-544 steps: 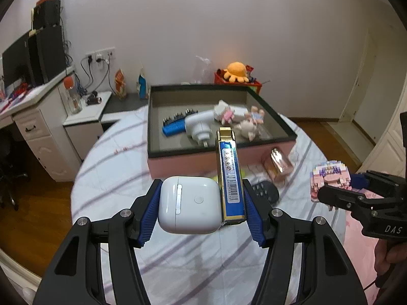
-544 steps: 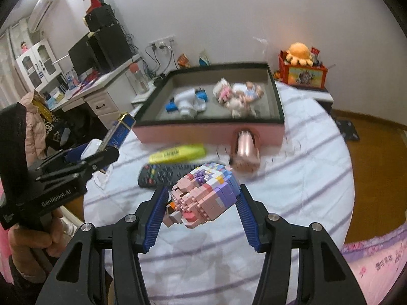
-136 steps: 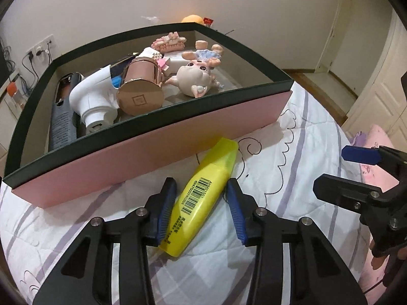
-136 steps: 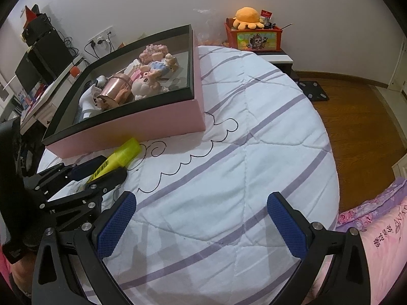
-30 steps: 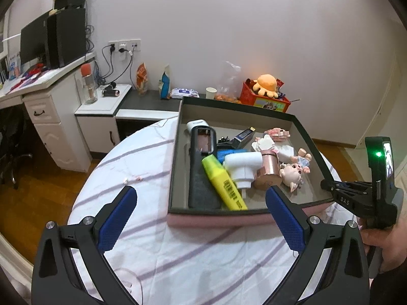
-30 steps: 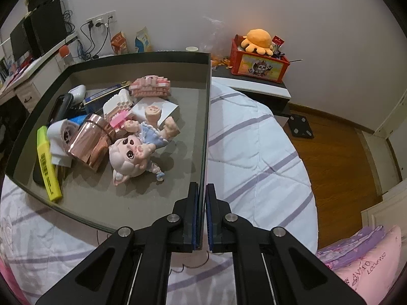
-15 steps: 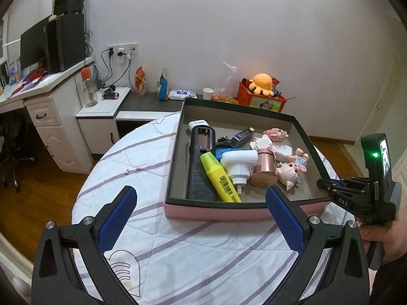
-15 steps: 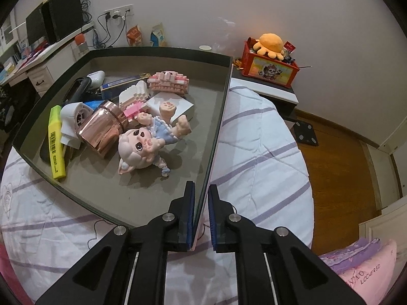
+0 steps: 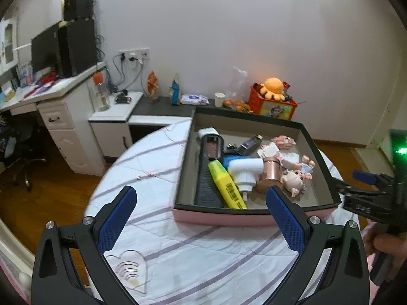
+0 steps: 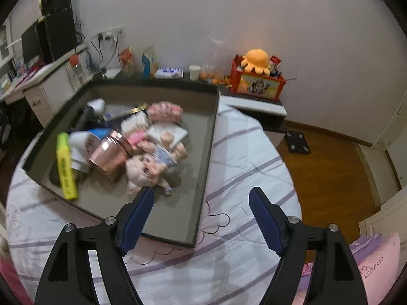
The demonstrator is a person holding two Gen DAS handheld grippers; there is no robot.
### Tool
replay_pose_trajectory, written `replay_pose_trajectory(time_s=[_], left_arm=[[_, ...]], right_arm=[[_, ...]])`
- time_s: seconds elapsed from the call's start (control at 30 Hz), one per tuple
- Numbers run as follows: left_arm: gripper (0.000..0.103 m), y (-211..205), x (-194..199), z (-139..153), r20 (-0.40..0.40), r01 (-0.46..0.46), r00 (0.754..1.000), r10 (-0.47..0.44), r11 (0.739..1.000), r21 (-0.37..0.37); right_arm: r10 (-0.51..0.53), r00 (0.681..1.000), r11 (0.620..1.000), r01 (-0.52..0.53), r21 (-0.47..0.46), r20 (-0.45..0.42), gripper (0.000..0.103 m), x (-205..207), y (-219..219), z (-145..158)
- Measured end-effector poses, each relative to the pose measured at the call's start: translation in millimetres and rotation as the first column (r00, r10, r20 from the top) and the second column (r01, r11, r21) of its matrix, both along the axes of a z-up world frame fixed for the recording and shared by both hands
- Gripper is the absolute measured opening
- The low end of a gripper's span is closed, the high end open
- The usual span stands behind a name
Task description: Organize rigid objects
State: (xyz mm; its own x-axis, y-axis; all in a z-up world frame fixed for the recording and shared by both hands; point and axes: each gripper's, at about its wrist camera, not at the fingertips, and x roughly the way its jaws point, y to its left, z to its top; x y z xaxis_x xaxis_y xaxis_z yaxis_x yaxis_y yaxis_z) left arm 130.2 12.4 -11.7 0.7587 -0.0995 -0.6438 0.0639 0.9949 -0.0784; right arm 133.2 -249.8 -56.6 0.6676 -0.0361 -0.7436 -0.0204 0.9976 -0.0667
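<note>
1. The rigid objects all lie together in the pink box (image 9: 254,219) with the dark rim, which sits on the round worktop (image 9: 178,244) under a white, purple-striped cover. In it are a yellow highlighter (image 9: 226,184), a black remote (image 9: 207,175), a white plug-like device (image 9: 244,169), a rose-gold cylinder (image 9: 271,178), a pig figurine (image 9: 295,179), a pink block model (image 9: 286,139) and a blue-and-gold stick (image 9: 250,141).

2. The left hand-held gripper (image 9: 201,218) hangs above the near part of the worktop with its jaws spread wide and nothing between them.

3. The right hand-held gripper (image 10: 201,217) is over the box's near right corner. Its jaws are opening, and the box's right wall (image 10: 207,167) passes below the gap between them. The pads touch nothing, so it holds nothing.

4. Judging by this, the gathering step looks finished: no loose item shows on the cover around the box in either view. The step in hand appears to be letting go of the box wall and pulling clear.

5. The next move probably calls for lifting the right hand-held gripper free of the rim without snagging it. After that, a last check of the worktop for anything missed would fit.
</note>
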Motion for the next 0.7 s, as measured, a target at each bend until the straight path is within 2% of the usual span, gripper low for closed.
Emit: replay_pose_trajectory(time_s=[0.1,0.17,0.23,0.5,0.7], left_arm=[[0.103,4,-10,13,0.031,-0.019,0.999,0.018,1.000,0.013],[0.103,6,-17,22,0.047,-0.020,0.999,0.019,1.000,0.017],[0.103,6,-25,31,0.063,-0.031,0.998,0.028,0.999,0.035],[0.103,5,-72,66,0.137,-0.038,0.990,0.030,0.998,0.057],[0.103,2,-114,80,0.203,-0.103,0.975,0.084,0.991,0.083]], right_arm=[[0.026,0.999,1.000,-0.026,0.011,0.047,0.084,-15,10,24],[0.055,0.996,0.998,-0.057,0.022,0.073,0.091,-29,21,42],[0.078,0.992,0.996,-0.081,0.025,0.097,0.103,-39,28,54],[0.122,0.973,0.989,-0.136,0.061,0.195,0.103,-93,52,93],[0.101,0.967,0.988,-0.124,0.089,0.235,0.103,-127,52,103]])
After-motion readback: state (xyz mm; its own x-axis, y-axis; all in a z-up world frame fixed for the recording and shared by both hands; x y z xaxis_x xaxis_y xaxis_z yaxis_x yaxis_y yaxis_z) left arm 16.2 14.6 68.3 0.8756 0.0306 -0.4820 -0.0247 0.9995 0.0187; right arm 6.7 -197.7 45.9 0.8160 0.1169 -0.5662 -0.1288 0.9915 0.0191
